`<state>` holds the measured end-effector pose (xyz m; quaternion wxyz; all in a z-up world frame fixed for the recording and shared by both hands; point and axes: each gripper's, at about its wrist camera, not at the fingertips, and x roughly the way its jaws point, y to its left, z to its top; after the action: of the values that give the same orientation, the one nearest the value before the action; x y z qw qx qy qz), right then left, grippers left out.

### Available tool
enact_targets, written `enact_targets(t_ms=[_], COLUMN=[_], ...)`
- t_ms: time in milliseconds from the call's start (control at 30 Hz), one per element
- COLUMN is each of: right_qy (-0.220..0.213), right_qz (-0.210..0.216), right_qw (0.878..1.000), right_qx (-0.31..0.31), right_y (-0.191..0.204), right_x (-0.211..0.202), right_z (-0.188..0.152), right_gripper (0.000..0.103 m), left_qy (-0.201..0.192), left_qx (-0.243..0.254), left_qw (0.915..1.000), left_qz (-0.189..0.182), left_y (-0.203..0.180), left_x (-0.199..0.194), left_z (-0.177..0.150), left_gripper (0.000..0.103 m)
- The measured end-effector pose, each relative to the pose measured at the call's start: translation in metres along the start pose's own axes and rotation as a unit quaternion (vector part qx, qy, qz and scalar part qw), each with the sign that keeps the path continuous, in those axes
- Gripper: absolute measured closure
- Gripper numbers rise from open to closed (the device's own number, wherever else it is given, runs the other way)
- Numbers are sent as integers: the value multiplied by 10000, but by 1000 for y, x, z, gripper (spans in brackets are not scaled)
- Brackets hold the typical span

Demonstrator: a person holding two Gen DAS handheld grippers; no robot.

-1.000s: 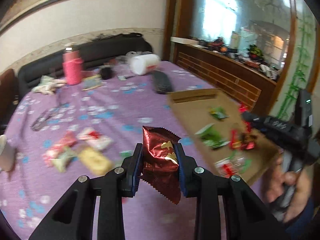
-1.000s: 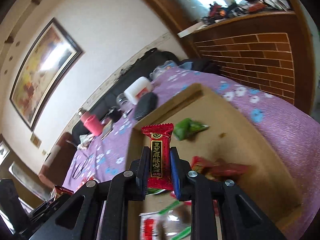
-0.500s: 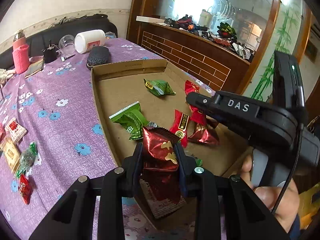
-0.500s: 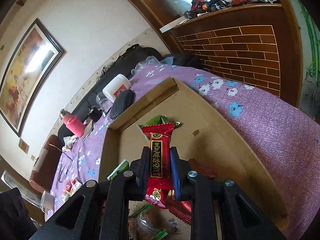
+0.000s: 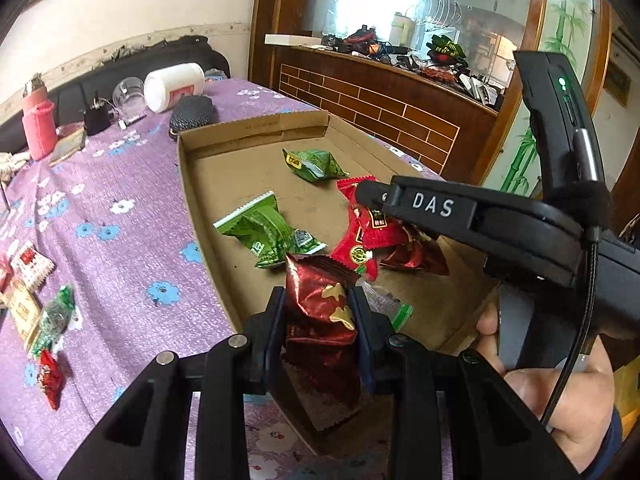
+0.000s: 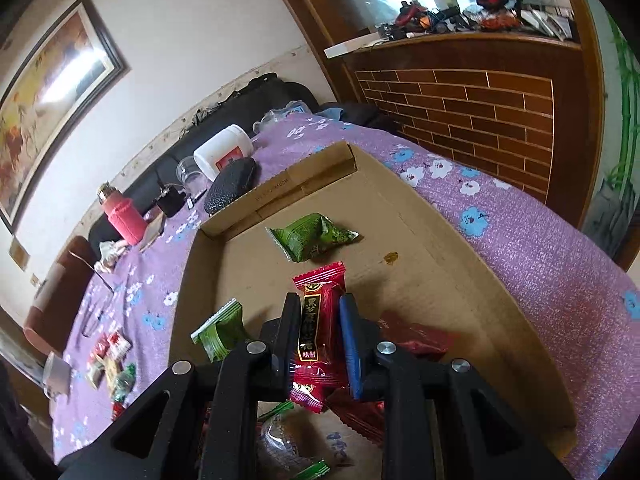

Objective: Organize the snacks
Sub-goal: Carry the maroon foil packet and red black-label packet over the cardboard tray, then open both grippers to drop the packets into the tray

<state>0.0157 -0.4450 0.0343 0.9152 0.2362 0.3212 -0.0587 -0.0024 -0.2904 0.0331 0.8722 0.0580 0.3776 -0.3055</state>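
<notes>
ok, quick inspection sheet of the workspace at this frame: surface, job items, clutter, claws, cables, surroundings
Surface: purple flowered tablecloth; cardboard tray on it.
Job's things: green packets and red packets in the tray; more snacks loose on the cloth.
Clutter: pink bottle, white jar on its side, black pouch, glass.
Claws: left claw shut on a dark red packet; right claw shut on a red candy bar; both over the tray.
Cables: black cable on the right claw's handle.
Surroundings: framed picture, brick-pattern wooden counter.
</notes>
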Motion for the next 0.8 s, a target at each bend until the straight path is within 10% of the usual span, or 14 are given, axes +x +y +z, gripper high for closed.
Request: enact_targets(t_ms=[600,800], right_qy=[-222,-395], right_qz=[-291,-379], right_qw=[9987,9978], right_qx=[-344,-363], right_y=[13,13], right_x=[-9,-16], right_z=[-2,-1], right_gripper=[81,66], left_qy=[-498,-581], left_qx=[648,670], left_qw=[9956,9946], left_qz=[467,541], left_y=[-21,-22], left_x=[-12,-14], left_z=[-7,-8], left_gripper=[53,52])
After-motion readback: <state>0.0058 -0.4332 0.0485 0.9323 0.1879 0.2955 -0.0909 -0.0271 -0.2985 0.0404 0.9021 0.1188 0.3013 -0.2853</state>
